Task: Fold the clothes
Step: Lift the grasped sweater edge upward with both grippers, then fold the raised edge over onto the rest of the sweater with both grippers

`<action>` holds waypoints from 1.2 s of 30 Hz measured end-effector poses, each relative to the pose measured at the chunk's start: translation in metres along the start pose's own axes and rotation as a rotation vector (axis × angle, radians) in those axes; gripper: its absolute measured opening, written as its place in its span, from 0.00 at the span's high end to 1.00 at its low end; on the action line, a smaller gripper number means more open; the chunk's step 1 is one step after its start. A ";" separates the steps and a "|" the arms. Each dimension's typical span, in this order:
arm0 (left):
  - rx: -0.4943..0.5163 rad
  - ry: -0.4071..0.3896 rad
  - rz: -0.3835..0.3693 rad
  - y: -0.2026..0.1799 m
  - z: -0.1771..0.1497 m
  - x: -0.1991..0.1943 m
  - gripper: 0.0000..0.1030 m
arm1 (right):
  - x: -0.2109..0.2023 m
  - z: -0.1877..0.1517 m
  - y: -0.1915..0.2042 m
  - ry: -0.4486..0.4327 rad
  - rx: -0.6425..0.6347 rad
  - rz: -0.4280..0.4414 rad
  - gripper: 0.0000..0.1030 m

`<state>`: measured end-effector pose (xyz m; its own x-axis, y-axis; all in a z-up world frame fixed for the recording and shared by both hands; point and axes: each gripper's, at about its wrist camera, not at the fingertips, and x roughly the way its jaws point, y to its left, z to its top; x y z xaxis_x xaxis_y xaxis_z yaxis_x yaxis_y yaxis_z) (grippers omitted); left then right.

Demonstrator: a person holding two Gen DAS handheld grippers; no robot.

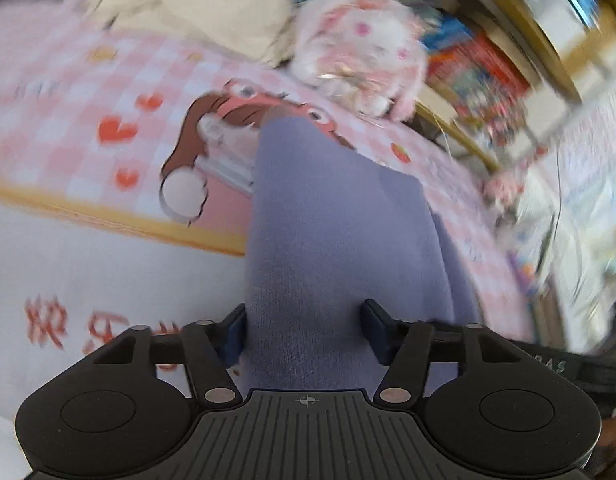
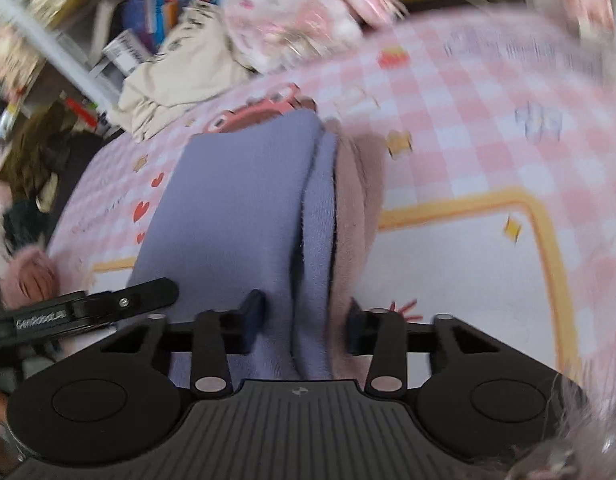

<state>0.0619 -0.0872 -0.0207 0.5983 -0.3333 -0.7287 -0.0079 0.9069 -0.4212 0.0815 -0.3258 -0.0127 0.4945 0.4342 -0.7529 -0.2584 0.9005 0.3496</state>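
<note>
A lavender knit garment (image 1: 332, 208) lies folded in a long strip on a pink checked blanket (image 1: 67, 80). My left gripper (image 1: 305, 330) is shut on its near end, and the cloth fills the gap between the blue pads (image 1: 233, 332). In the right wrist view the same garment (image 2: 235, 200) shows a doubled edge with a mauve layer (image 2: 356, 200) beside it. My right gripper (image 2: 303, 322) is shut on that edge. The black body of the left gripper (image 2: 107, 304) rests at the garment's left side.
The blanket (image 2: 488, 100) carries a cartoon print and a yellow border (image 2: 548, 240). A beige cloth pile (image 1: 211, 4) and a pink-white plush toy (image 1: 360, 52) lie at its far side. Shelves of books (image 1: 480, 68) stand beyond. Both views are blurred.
</note>
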 end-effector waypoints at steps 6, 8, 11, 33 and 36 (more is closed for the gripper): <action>0.118 0.031 0.006 -0.009 0.005 -0.002 0.44 | -0.003 -0.012 0.000 0.001 0.021 -0.029 0.62; 0.061 0.060 -0.024 0.002 0.010 0.002 0.41 | 0.001 -0.008 -0.012 0.032 0.119 0.003 0.55; -0.010 0.099 -0.078 0.018 0.016 0.008 0.38 | 0.005 -0.005 -0.026 0.064 0.226 0.044 0.51; 0.133 -0.005 -0.089 -0.002 0.009 -0.013 0.54 | -0.010 -0.008 0.019 -0.019 0.004 0.015 0.70; 0.125 -0.039 -0.095 0.001 0.011 -0.023 0.54 | -0.016 -0.007 0.029 -0.052 -0.028 0.019 0.70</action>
<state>0.0564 -0.0754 0.0014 0.6223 -0.4113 -0.6660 0.1488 0.8975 -0.4151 0.0602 -0.3071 0.0055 0.5318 0.4523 -0.7160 -0.2911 0.8915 0.3470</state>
